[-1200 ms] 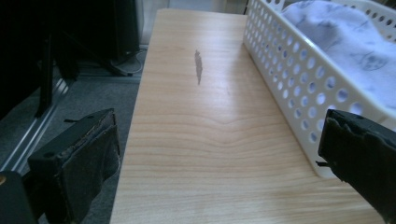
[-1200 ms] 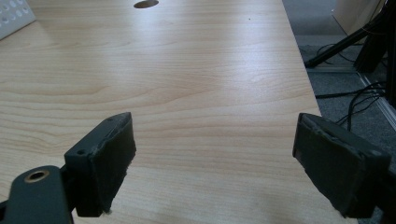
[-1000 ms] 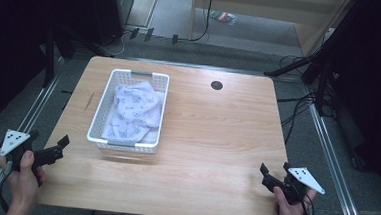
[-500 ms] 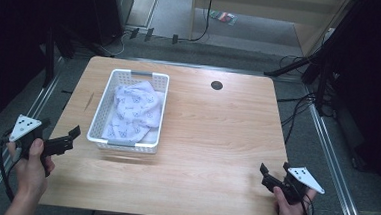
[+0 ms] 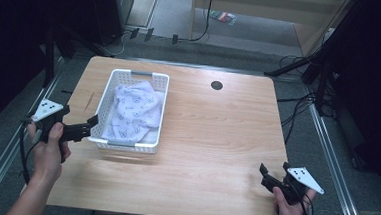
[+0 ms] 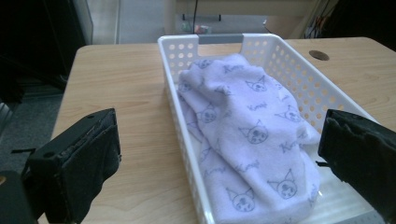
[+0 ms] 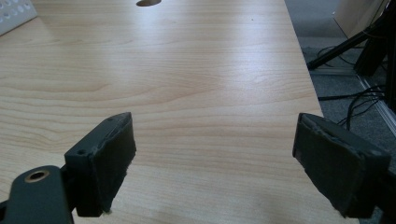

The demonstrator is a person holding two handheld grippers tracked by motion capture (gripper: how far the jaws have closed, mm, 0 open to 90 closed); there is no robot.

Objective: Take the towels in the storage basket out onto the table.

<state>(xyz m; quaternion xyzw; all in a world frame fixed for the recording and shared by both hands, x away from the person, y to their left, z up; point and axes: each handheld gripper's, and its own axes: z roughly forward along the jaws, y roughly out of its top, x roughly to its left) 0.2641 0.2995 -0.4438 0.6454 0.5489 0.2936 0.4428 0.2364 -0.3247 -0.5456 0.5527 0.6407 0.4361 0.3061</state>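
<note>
A white perforated basket stands on the left half of the wooden table. In it lies a crumpled white towel printed with grey cat faces. My left gripper is open at the basket's near left corner, its jaws spread wide. In the left gripper view the basket's near left wall and the towel lie between its jaws. My right gripper is open low over the table's near right corner, far from the basket, with bare wood between its jaws.
A dark round cable hole sits in the tabletop at the far right of centre. Metal frame rails run along both sides of the table. Cables and stand legs lie on the floor to the right. The table's right edge is near my right gripper.
My left gripper has moved up and to the right, from off the table's near left edge to the basket's near left corner. The right gripper has stayed put.
</note>
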